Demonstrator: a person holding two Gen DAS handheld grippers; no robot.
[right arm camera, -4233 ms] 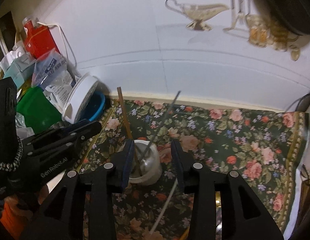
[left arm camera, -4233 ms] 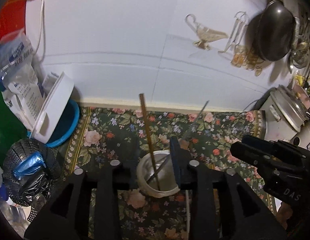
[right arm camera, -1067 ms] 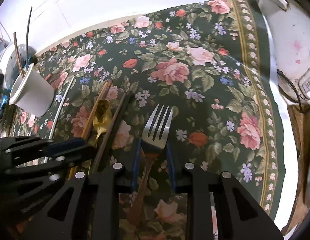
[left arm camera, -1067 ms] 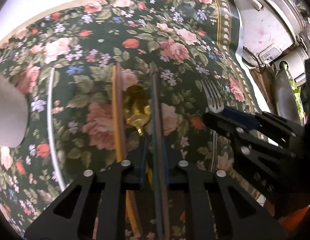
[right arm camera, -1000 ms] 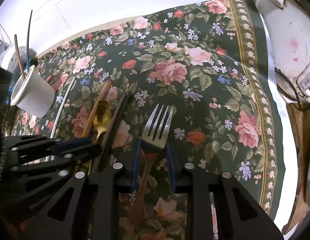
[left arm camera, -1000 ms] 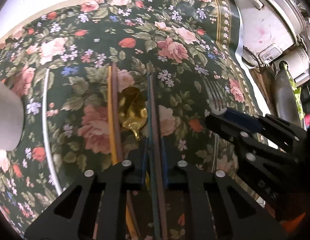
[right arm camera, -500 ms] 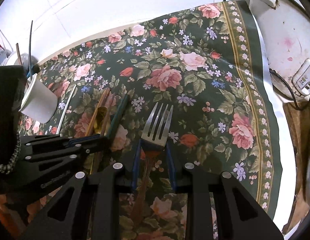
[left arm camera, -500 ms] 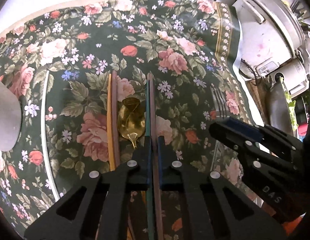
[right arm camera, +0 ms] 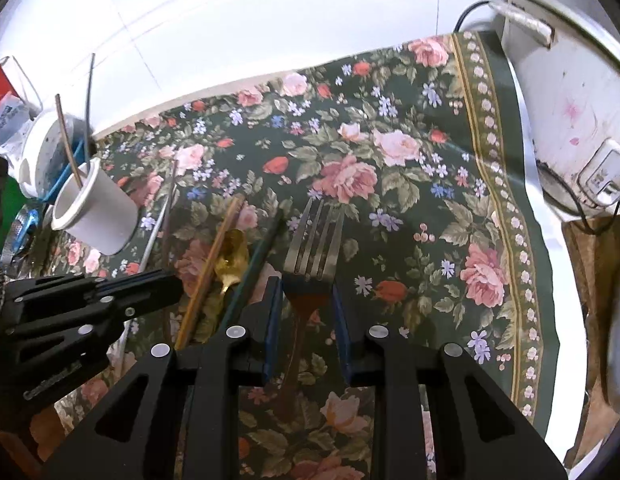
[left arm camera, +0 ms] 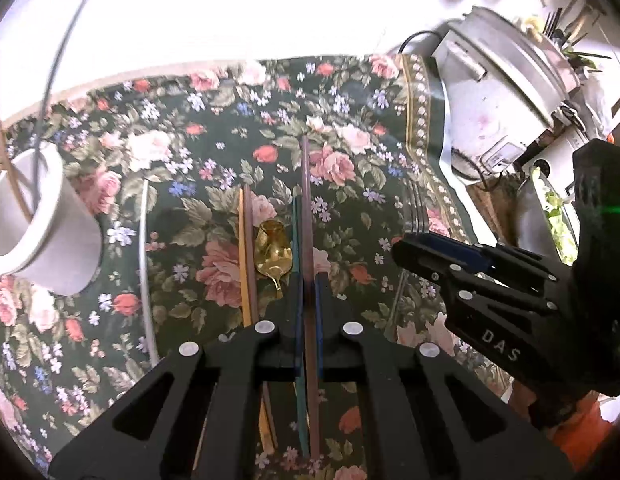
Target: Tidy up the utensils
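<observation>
The left hand-held gripper [left arm camera: 307,288] is pinched on a brown chopstick [left arm camera: 305,200], which runs forward between its pads and looks lifted off the cloth [left arm camera: 350,92]. Just left of that chopstick lies a green chopstick [left arm camera: 295,224], then a gold spoon [left arm camera: 271,246], then a brown-and-yellow pair [left arm camera: 245,248] side by side; further left a white straw [left arm camera: 143,260] lies on the cloth, and beyond it stands a white cup [left arm camera: 49,236] holding a thin brown stick [left arm camera: 5,160] and a dark straw [left arm camera: 53,68]

The right hand-held gripper [right arm camera: 305,300] sits to the right of the spoon, its jaws spread on either side of a fork [right arm camera: 314,236] at the neck, pads close to the metal; whether they touch it I cannot tell. The fork's tines point away from the gripper and its handle runs back between the fingers, lying on the cloth

Right of the fork, past the cloth's bordered edge, a white rice cooker [right arm camera: 566,92] stands on the bench with a cable [right arm camera: 566,196] trailing by its base. Behind the cup a blue bowl [right arm camera: 63,178] with a white lid [right arm camera: 37,156] leans near the wall
</observation>
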